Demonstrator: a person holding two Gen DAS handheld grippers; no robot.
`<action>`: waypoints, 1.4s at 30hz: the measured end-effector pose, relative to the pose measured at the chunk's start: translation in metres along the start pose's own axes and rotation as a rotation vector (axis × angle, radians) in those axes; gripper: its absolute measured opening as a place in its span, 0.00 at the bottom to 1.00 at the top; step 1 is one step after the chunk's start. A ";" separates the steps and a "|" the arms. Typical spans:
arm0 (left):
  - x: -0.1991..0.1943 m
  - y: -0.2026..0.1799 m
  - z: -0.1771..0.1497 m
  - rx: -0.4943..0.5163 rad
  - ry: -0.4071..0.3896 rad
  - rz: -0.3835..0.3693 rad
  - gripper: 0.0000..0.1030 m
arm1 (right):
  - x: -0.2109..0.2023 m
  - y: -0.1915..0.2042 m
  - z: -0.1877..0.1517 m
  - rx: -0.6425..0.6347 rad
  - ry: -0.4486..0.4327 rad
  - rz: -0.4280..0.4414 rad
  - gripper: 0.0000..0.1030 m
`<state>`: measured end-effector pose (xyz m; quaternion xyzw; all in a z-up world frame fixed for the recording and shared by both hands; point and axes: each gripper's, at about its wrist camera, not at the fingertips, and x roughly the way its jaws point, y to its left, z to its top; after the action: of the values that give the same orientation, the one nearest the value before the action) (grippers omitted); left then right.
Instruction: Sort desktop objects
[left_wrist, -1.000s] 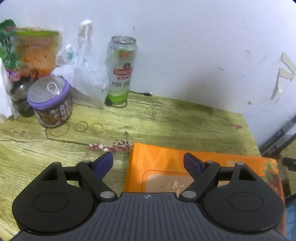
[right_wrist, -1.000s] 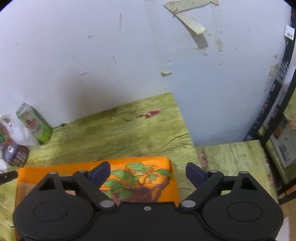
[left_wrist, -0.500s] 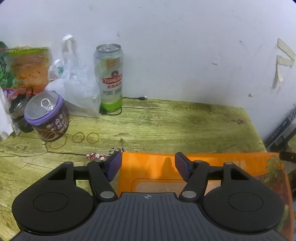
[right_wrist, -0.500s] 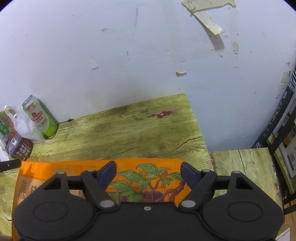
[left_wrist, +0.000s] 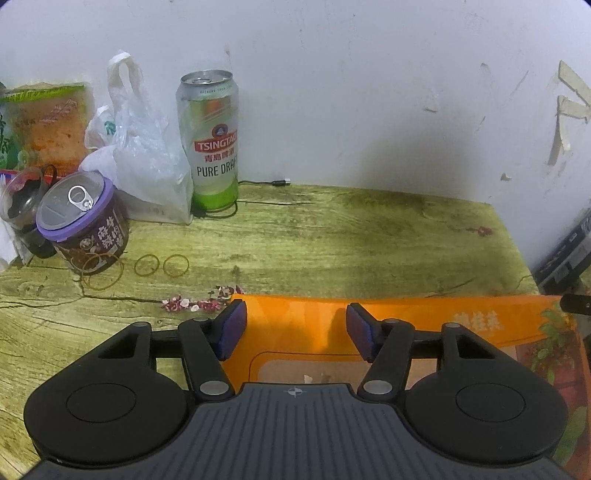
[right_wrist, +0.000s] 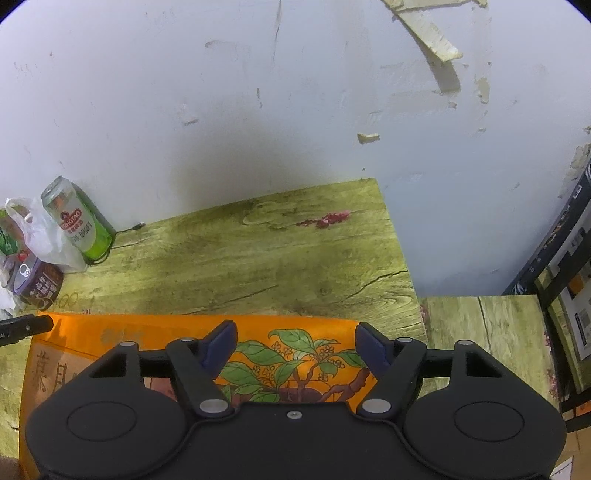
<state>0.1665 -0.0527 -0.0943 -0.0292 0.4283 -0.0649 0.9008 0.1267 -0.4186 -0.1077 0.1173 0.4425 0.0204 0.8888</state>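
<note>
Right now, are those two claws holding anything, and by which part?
Nothing gripped yet. Both sets of jaws are closing over the far edge of the flat orange box, left gripper and right gripper, pads not visibly pressing.

The green beer can (left_wrist: 212, 142) reads "TSINGTAO" and "PURE DRAFT" (last letter cut off); other print illegible.

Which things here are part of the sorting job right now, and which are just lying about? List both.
In hand:
- orange box
- left gripper, jaws closing over it
- right gripper, jaws closing over it

Lying about:
- beer can
- purple-lidded tin
- plastic bag
- rubber bands
- black cable
</note>
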 end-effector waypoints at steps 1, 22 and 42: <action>0.001 0.000 0.000 0.000 0.002 0.000 0.59 | 0.001 0.000 0.000 0.001 0.003 0.002 0.67; 0.008 -0.002 -0.001 0.012 0.016 0.005 0.60 | 0.010 -0.002 -0.002 0.000 0.032 0.004 0.62; 0.001 0.005 -0.001 0.015 0.021 0.010 0.63 | 0.013 0.000 -0.001 -0.005 0.039 0.008 0.62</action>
<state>0.1664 -0.0484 -0.0966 -0.0199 0.4375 -0.0640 0.8967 0.1334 -0.4170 -0.1188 0.1164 0.4590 0.0275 0.8803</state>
